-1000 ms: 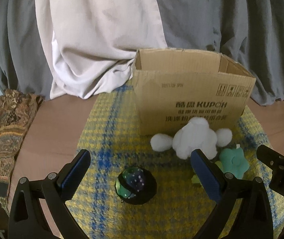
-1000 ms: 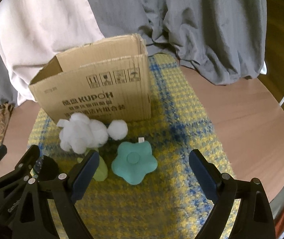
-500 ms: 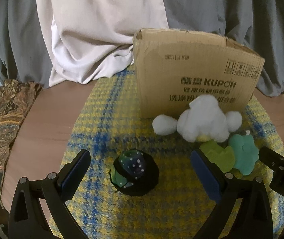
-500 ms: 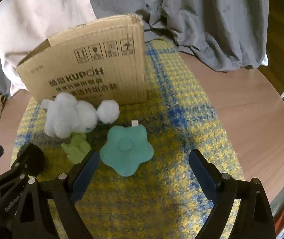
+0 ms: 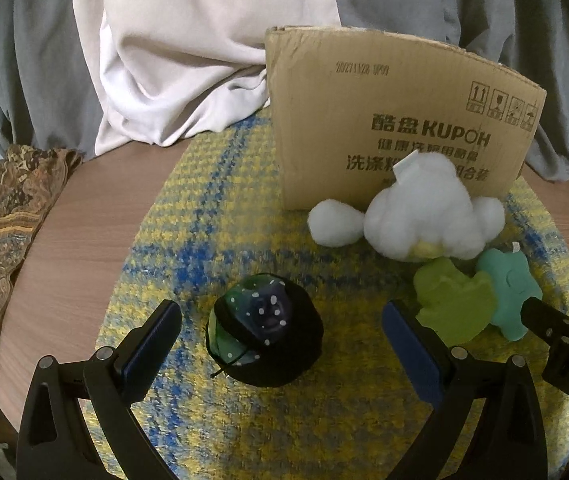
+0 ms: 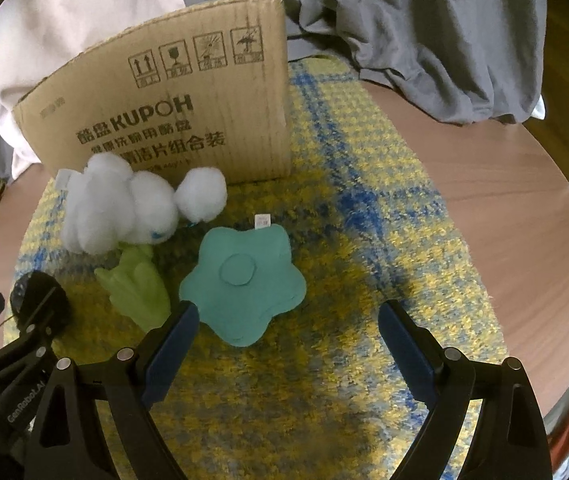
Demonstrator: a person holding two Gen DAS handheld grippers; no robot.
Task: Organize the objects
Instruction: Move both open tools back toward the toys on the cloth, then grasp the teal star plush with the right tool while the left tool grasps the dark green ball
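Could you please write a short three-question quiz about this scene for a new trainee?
1. True or false: the left tool is open around the dark round toy without touching it.
2. Which toy lies nearest the right tool? A. white plush B. teal star C. dark round toy
3. Fill in: the cardboard box stands on the yellow and blue ____.

Key: 1 true; 2 B; 3 mat.
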